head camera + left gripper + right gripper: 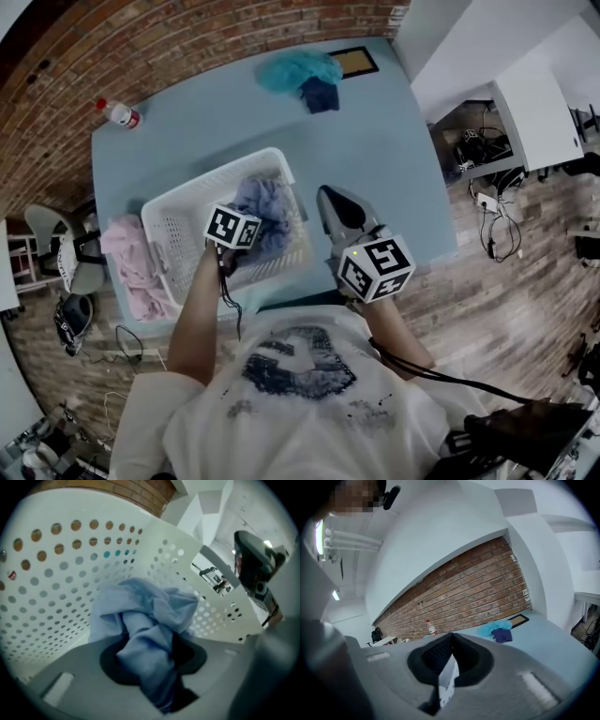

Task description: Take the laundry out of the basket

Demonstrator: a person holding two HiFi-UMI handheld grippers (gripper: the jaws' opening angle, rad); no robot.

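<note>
A white perforated laundry basket (187,192) stands on the light blue table (384,141). My left gripper (242,242) reaches down into it and is shut on a crumpled pale blue garment (267,202). In the left gripper view the garment (150,616) bunches up between the jaws of that gripper (152,667), with the basket wall (56,573) behind. My right gripper (328,199) hovers just right of the basket, away from the laundry. Its jaws (449,639) are together at the tips, with a white sliver showing low between the pads.
Pink laundry (131,258) lies on the table left of the basket. A teal cloth (298,67) and a dark blue one (321,96) lie at the far edge beside a framed board (354,62). A bottle (120,113) lies at the far left corner. A brick wall is behind.
</note>
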